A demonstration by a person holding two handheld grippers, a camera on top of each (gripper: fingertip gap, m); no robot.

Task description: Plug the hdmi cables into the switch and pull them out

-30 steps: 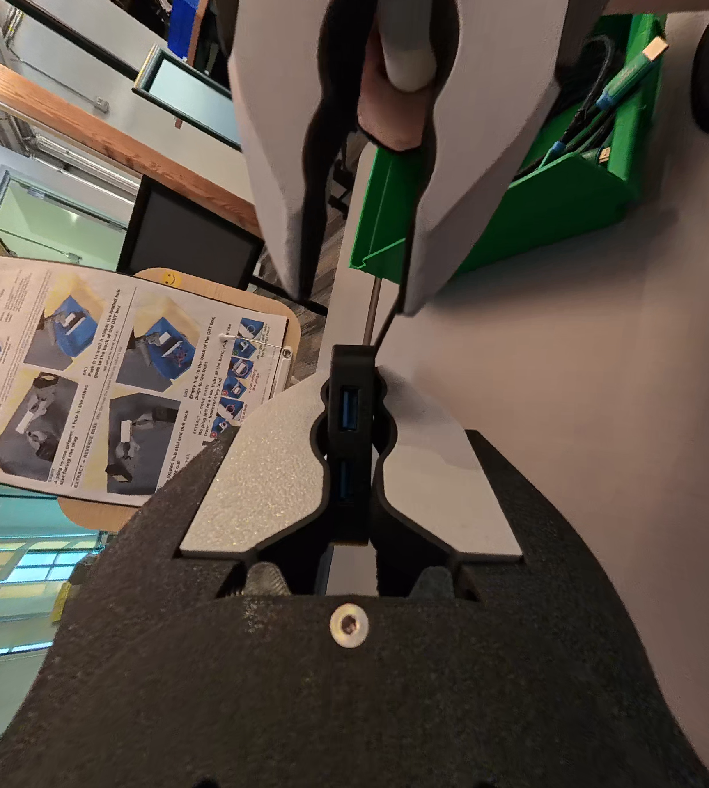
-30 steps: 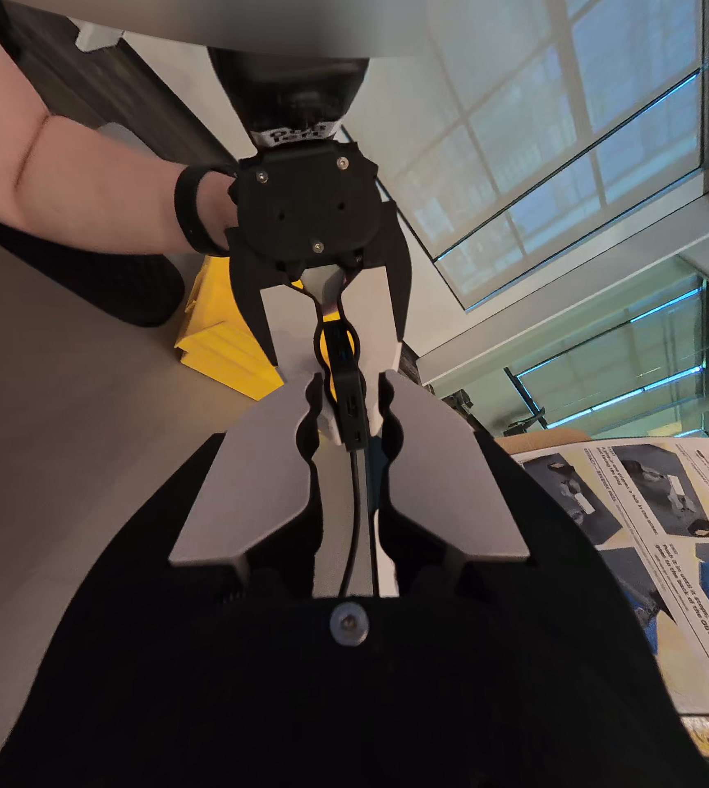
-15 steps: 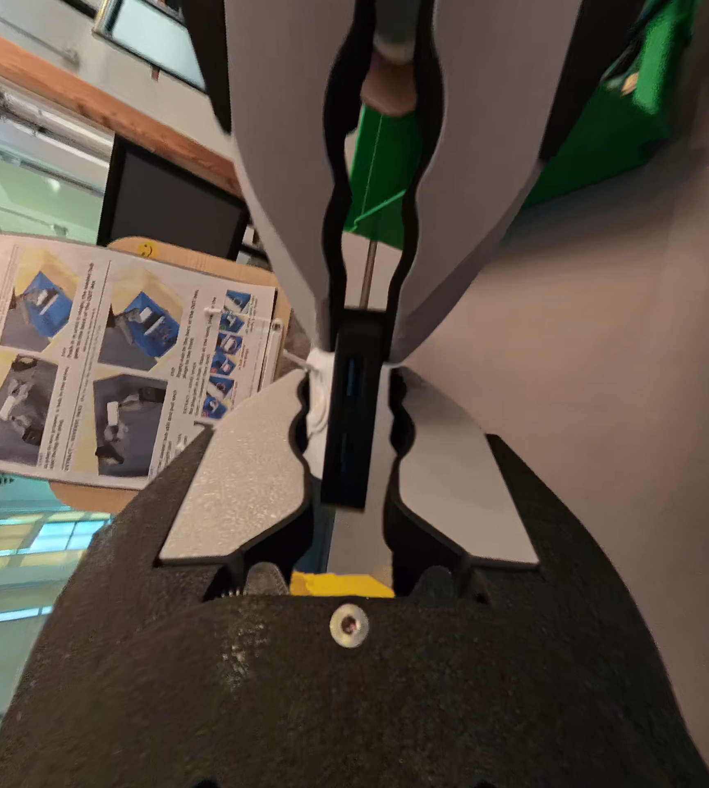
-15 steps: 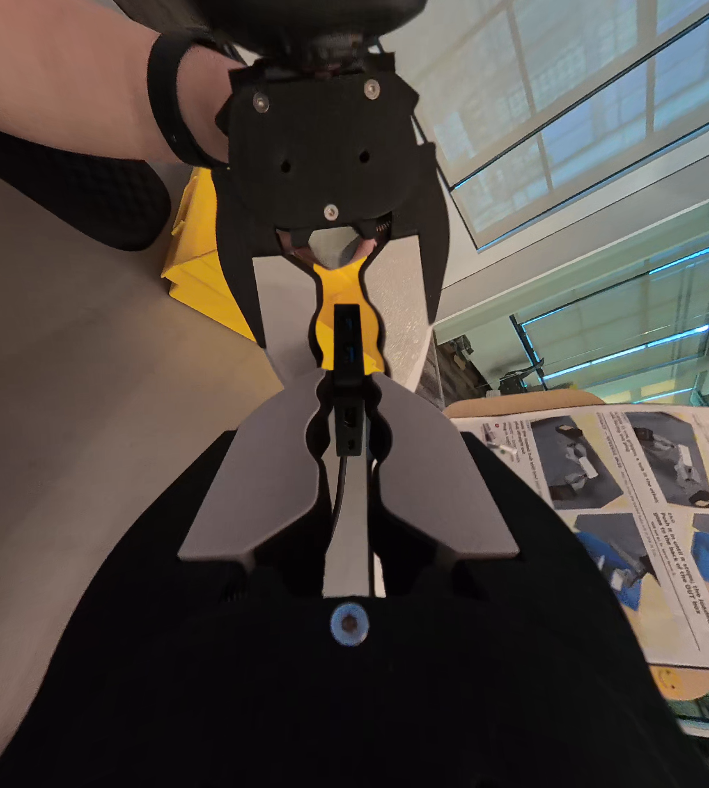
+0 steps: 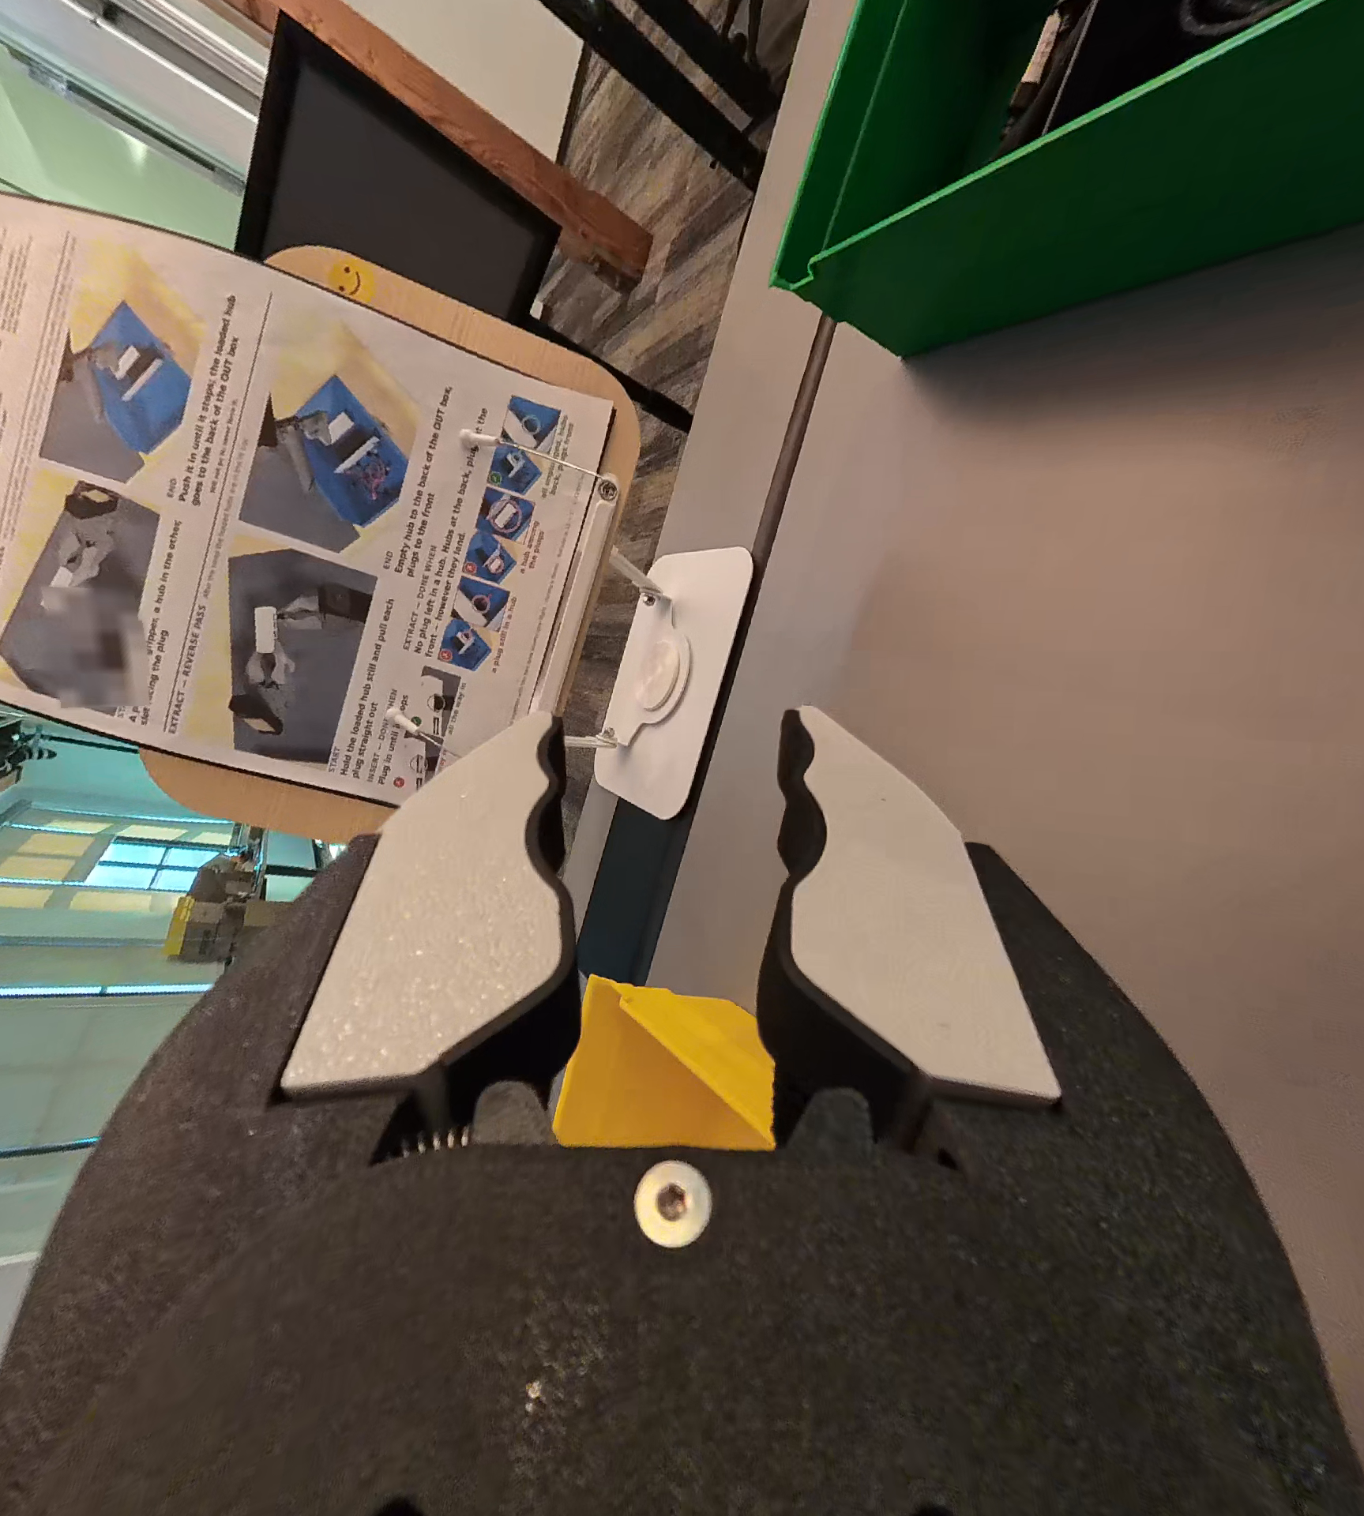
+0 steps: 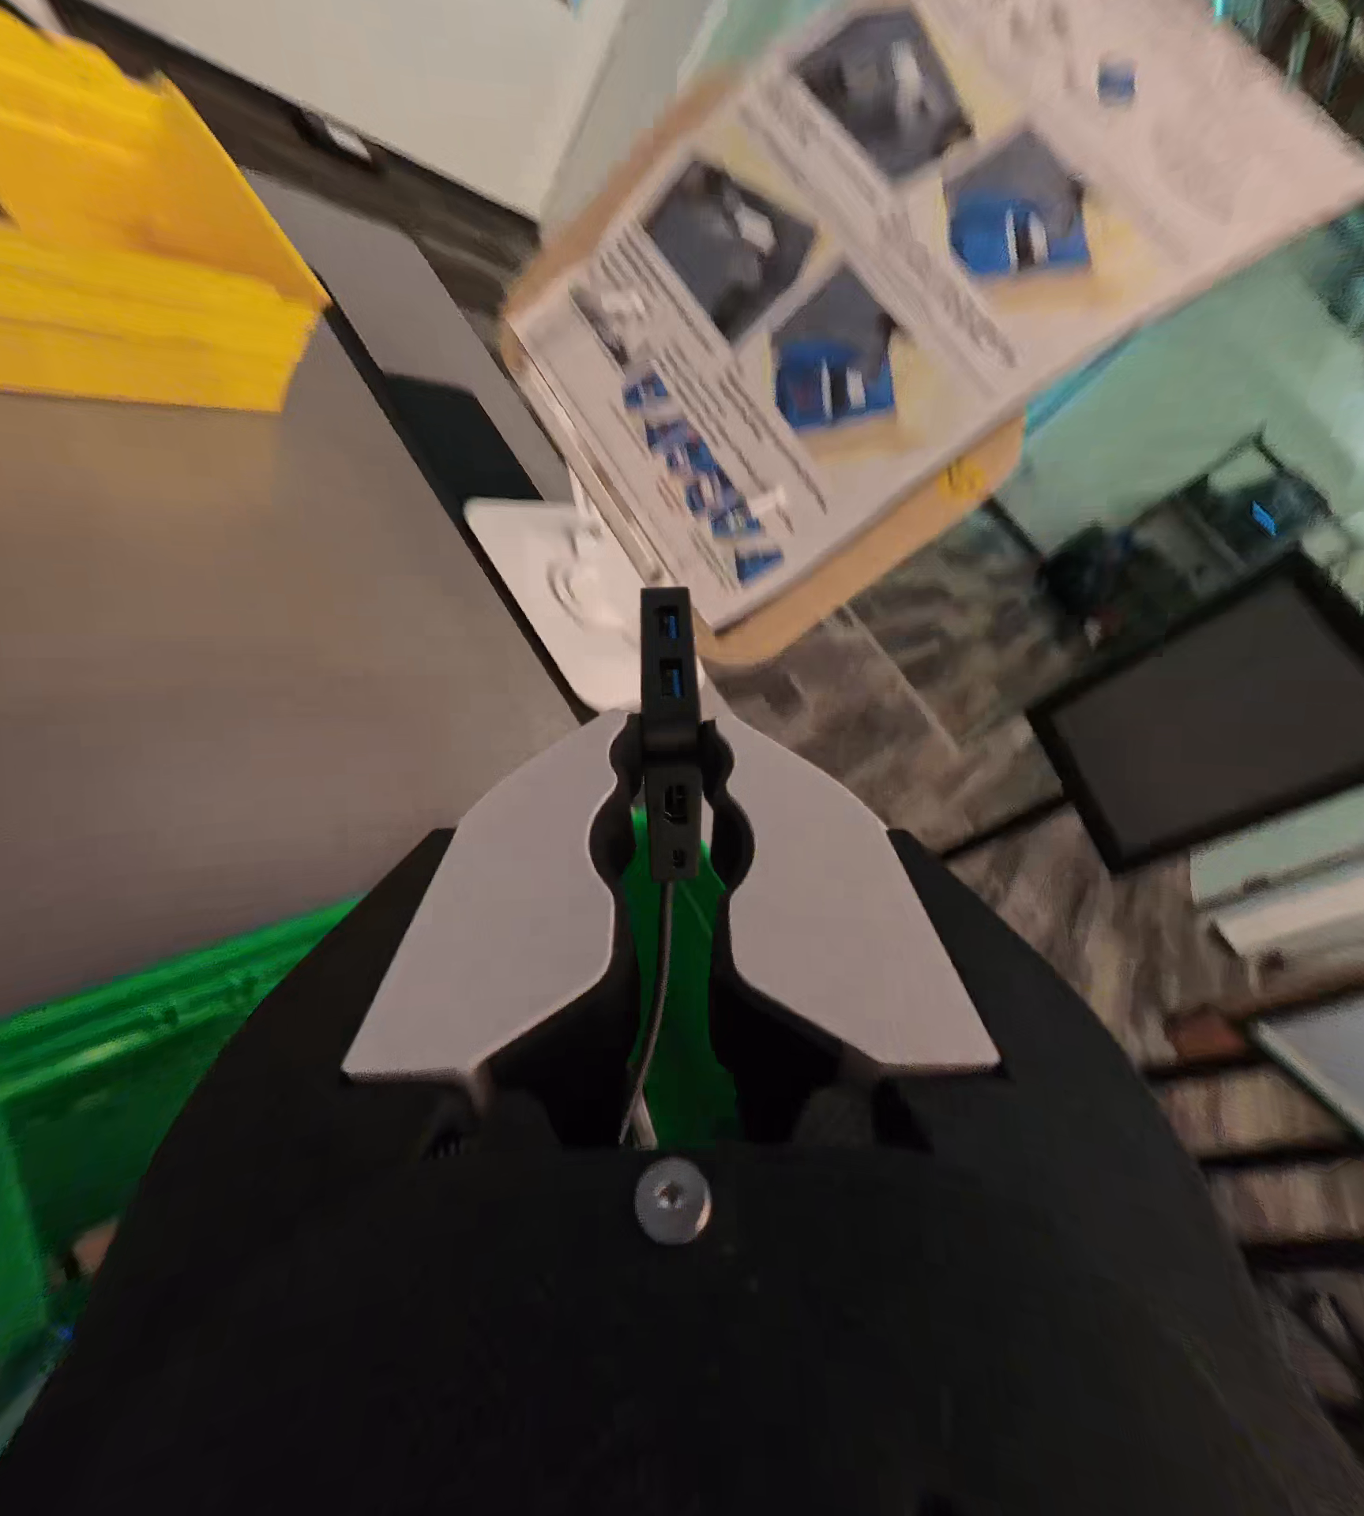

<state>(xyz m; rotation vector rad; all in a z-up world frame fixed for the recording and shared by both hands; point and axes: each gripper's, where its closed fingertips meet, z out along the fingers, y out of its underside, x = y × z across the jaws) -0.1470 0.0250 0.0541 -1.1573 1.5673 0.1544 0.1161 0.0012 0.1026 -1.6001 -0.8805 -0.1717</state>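
Note:
The switch is a slim black hub with blue ports and a thin cable trailing from its near end. My right gripper is shut on it and holds it upright in the air over the table's edge. My left gripper is open and empty, with nothing between its grey fingers. No plug sits in the ports that show. The cables lie in the green bin, mostly hidden in the left wrist view.
A grey table carries the green bin and a yellow bin, whose corner shows under the left gripper. An instruction sheet on a wooden board stands on a white clip base at the table's edge. Dark monitors stand beyond. My hands' fingertips stand some 25 cm from each other.
The hub passed from my left gripper to my right. The left gripper opened and drew back. The right gripper closed on the hub and swung away with it; its view is blurred by motion.

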